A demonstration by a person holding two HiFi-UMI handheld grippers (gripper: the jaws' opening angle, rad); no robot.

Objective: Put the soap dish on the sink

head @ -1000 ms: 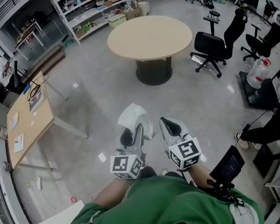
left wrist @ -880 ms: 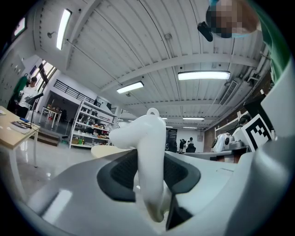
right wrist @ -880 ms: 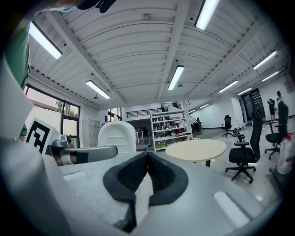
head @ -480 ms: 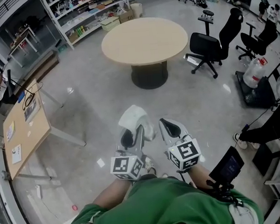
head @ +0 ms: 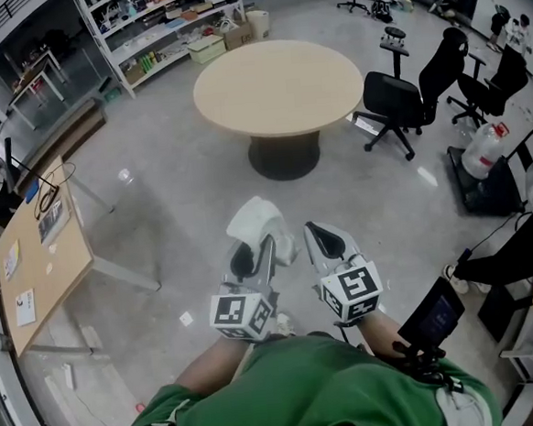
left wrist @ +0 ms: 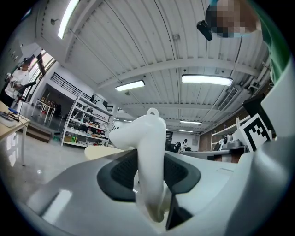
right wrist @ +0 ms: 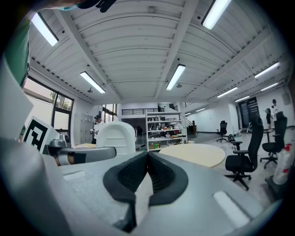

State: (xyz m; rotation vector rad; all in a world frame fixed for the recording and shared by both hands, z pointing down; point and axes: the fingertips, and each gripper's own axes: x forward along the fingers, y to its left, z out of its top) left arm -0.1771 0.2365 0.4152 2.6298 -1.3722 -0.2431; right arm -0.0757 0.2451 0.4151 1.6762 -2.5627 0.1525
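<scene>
1. The grey floor fills most of the head view. It has slid under me since a second ago, so I am walking across the room. No view shows a sink.
2. The round table stands ahead of me, a touch larger than it was a moment ago and well apart from both grippers.
3. The wooden table on my left has drifted toward the edge of the view, so I am passing it rather than heading for it.
4. The shelving beyond and the office chairs to my right have shifted only a little.
5. My right gripper points forward beside the left one. Its view shows the two dark pads pressed together with nothing between them, just as before.
6. My left gripper has its jaws partway apart and clamped on the dish. That hold has not altered over the last second.
7. The soap dish is white and stands on edge between the left pads, rising past the jaw tips, with a small loop at its top. It hangs in the air over the floor. I judge this to be the carrying stretch, with the placing not yet begun. My next job is to find the sink while keeping this grip steady.
</scene>
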